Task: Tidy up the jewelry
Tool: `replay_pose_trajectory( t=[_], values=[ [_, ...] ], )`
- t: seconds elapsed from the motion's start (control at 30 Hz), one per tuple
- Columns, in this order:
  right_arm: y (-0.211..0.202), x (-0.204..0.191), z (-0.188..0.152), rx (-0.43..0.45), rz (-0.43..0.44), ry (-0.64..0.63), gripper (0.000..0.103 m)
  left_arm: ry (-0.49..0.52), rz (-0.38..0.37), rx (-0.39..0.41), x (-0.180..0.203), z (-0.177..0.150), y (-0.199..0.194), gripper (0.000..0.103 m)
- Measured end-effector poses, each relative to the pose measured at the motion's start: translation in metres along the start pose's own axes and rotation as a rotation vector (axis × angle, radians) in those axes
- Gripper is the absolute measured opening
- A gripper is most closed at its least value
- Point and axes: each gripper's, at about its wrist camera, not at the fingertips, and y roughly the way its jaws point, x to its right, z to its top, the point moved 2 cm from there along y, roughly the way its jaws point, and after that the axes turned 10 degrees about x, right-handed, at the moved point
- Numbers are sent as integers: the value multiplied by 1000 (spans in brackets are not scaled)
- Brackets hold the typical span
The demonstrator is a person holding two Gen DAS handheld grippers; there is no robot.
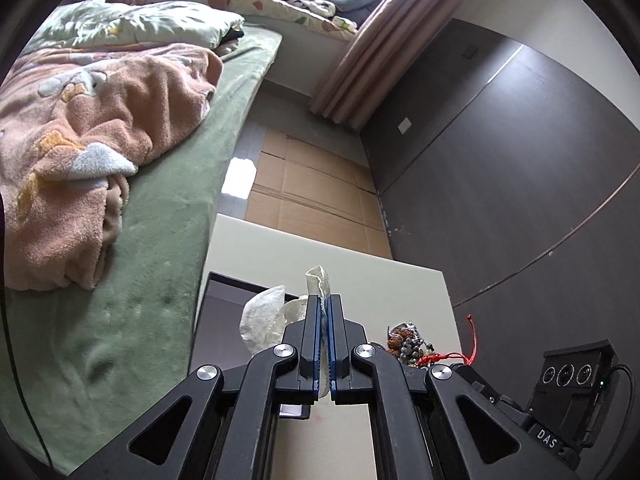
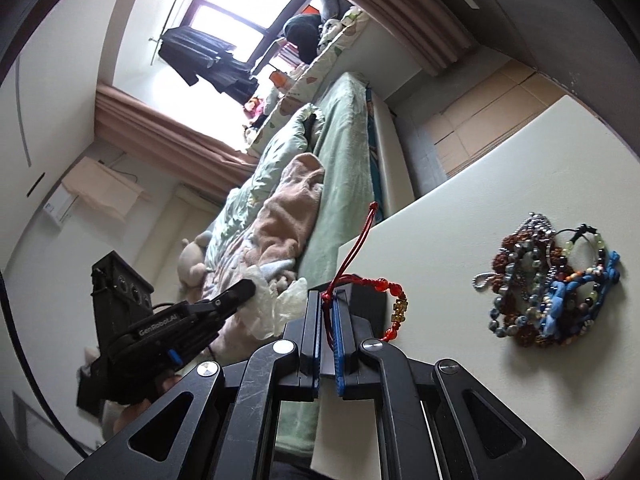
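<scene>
Jewelry is mostly unsorted: a big tangled pile [image 2: 552, 280] lies on the white table [image 2: 460, 208]. Left of that pile, the right gripper [image 2: 327, 316] pinches one red bracelet [image 2: 384, 300]. Farther left, the left gripper [image 1: 323, 316] clamps a small clear bag [image 1: 264, 320].

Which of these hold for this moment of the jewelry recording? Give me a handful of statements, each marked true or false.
1. The right claw is shut on the red bracelet. True.
2. The left claw is open with nothing in it. False: it is shut on a clear plastic bag.
3. A tangled pile of jewelry lies on the white table. True.
4. The pile of jewelry sits on the bed. False: it is on the table.
</scene>
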Motion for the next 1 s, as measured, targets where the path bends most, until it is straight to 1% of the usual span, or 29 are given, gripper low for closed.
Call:
replay_pose_trajectory(
  t=[0.03, 0.07, 0.1, 0.13, 0.17, 0.23, 0.3, 0.47, 0.57, 0.6, 0.63, 0.67, 0.7, 0.73, 0.83, 1.0],
  values=[
    [5, -5, -2, -10, 9, -11, 7, -9, 24, 6, -4, 1, -1, 12],
    [10, -10, -4, -20, 15, -23, 7, -18, 36, 14, -8, 3, -3, 35],
    [14, -15, -6, -28, 21, -35, 7, -23, 43, 22, -10, 5, -4, 52],
    [20, -20, -8, -37, 27, -49, 7, -27, 50, 42, -12, 7, -8, 86],
    [24, -24, -9, -46, 30, -58, 7, -25, 60, 67, -14, 9, -12, 98],
    [35, -31, -11, -66, 36, -71, 7, -8, 102, 118, -15, 13, -21, 98],
    [42, -34, -13, -84, 35, -81, 7, -6, 118, 143, -17, 16, -25, 98],
    [58, -38, -15, -114, 49, -78, 7, -52, 144, 132, -33, 19, -22, 98],
    [73, -43, -15, -147, 89, -70, 7, -64, 158, 133, -37, 19, -22, 98],
    [81, -45, -16, -174, 103, -62, 13, -66, 164, 134, -37, 18, -22, 98],
    [89, -45, -18, -208, 103, -53, 23, -69, 169, 134, -38, 18, -22, 98],
    [94, -44, -20, -229, 92, -49, 54, -71, 172, 133, -38, 18, -21, 98],
    [97, -43, -22, -235, 78, -53, 78, -73, 173, 130, -38, 18, -20, 98],
    [96, -43, -23, -230, 73, -58, 82, -74, 174, 128, -38, 17, -19, 98],
    [90, -34, -21, -243, 70, -23, 82, -73, 175, 122, -35, 16, -15, 98],
    [67, -31, -3, -185, 119, -8, 82, -63, 151, 105, -22, 12, -8, 98]
  ],
)
